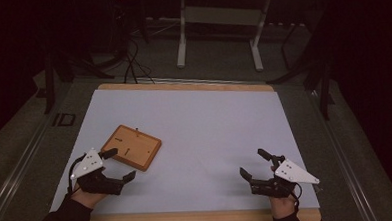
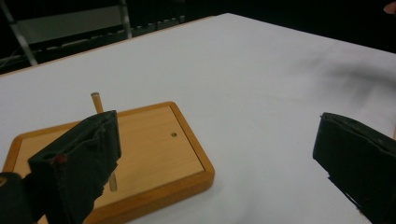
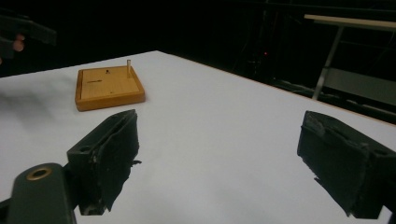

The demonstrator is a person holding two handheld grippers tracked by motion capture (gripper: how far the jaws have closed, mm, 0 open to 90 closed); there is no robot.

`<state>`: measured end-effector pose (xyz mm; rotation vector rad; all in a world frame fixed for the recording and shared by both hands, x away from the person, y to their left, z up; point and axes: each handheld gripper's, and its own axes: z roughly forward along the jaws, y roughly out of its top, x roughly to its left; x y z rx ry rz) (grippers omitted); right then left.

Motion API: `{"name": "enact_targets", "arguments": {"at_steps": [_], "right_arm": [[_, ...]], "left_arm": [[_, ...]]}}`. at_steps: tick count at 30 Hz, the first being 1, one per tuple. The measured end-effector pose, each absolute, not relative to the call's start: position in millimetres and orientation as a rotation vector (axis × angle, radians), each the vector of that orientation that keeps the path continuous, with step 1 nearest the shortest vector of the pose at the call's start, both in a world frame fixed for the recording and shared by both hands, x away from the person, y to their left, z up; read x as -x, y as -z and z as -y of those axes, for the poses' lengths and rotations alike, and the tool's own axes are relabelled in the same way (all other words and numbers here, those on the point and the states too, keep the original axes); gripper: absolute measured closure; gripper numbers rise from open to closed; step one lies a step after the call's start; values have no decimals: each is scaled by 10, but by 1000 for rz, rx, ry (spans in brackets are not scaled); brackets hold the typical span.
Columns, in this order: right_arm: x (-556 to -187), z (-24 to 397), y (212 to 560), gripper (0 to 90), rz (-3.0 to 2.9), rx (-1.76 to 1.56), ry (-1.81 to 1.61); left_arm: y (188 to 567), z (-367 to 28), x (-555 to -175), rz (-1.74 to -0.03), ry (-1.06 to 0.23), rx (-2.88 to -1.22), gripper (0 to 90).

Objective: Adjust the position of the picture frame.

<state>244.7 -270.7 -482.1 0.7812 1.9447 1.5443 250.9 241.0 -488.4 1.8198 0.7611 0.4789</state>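
Approach step — left gripper (image 1: 120, 165) wide open, empty, at the near edge of the board (image 1: 131, 147) with its upright peg (image 1: 136, 129); right gripper (image 1: 254, 163) open, idle — next, close in carefully.

Wooden board (image 1: 131, 147): lies on the table (image 1: 199, 115) just ahead of the left tool (image 1: 120, 165), one upright peg (image 1: 136, 130) at its far edge
Between the tools: bare table
Right tool (image 1: 255, 163): open surface ahead, board well apart
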Motion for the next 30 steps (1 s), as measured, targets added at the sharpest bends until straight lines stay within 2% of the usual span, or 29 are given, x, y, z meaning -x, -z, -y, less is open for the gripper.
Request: {"name": "enact_targets", "arguments": {"at_steps": [19, 30], "right_arm": [[-2448, 2616, 4856, 103, -1979, -731, -1552], [-2414, 2624, 4830, 103, -1954, -721, -1559]], "left_arm": [[4679, -2343, -2905, -778, -505, -1876, 31], [4791, -2331, -3236, -854, -532, -1887, 57]]}}
